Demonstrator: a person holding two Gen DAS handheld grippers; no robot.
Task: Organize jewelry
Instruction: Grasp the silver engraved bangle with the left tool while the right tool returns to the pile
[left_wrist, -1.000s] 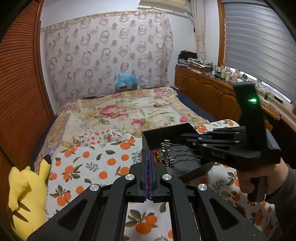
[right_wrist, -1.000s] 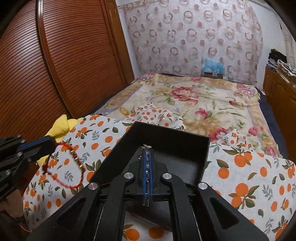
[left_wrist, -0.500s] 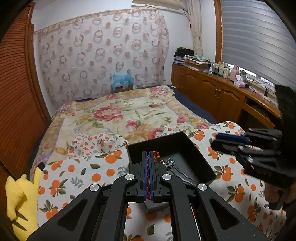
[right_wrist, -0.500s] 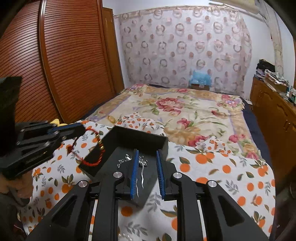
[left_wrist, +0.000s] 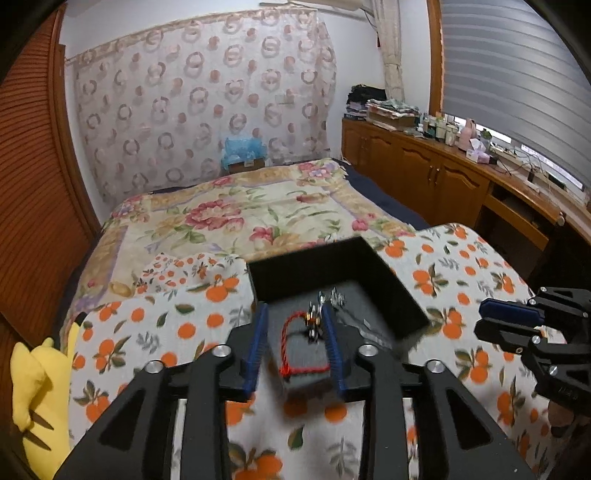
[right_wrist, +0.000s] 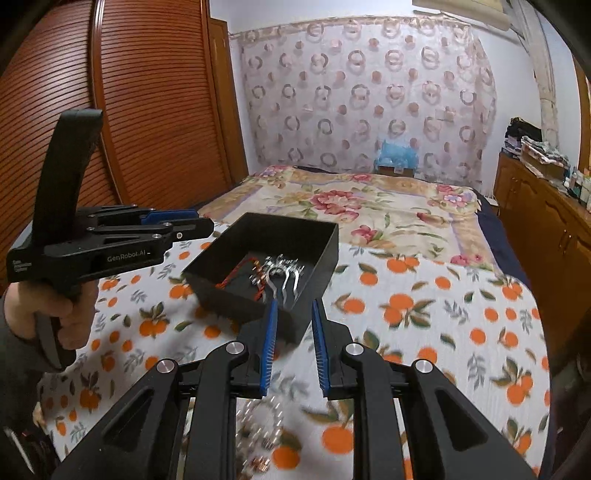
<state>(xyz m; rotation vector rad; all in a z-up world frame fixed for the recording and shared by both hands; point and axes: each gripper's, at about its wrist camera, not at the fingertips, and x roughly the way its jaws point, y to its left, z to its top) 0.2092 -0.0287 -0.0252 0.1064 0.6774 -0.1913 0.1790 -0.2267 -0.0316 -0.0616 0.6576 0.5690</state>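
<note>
Left gripper (left_wrist: 295, 332) hangs over the near end of the black box (left_wrist: 399, 291), its blue-padded fingers spread wide apart and holding nothing. Right between those fingers, down on the box floor, lies the red cord bracelet (left_wrist: 291, 347), with its small gold beads (left_wrist: 312, 321) at the far end, just inside the right-hand finger. Just beyond the fingertips sits a silver hair comb (left_wrist: 334, 295), also inside the box.

Over on the right wrist view, the right gripper (right_wrist: 293, 314) has its fingers parted as well, empty, tips just short of the box's near wall (right_wrist: 236, 306). Ahead of them the box interior shows the silver comb (right_wrist: 284, 273) with its prongs pointing toward the tongs, and the red bracelet (right_wrist: 236, 275) to its left. Beneath these tongs, close in, a blurred cluster of pale beads (right_wrist: 258, 435) lies on the orange-print cloth (right_wrist: 424, 310).

From this side the left gripper (right_wrist: 205, 225) appears at the left, above the box's left edge, gripped by a hand (right_wrist: 70, 310). A yellow plush toy (left_wrist: 33, 398) sits far to the left of the left tongs.
</note>
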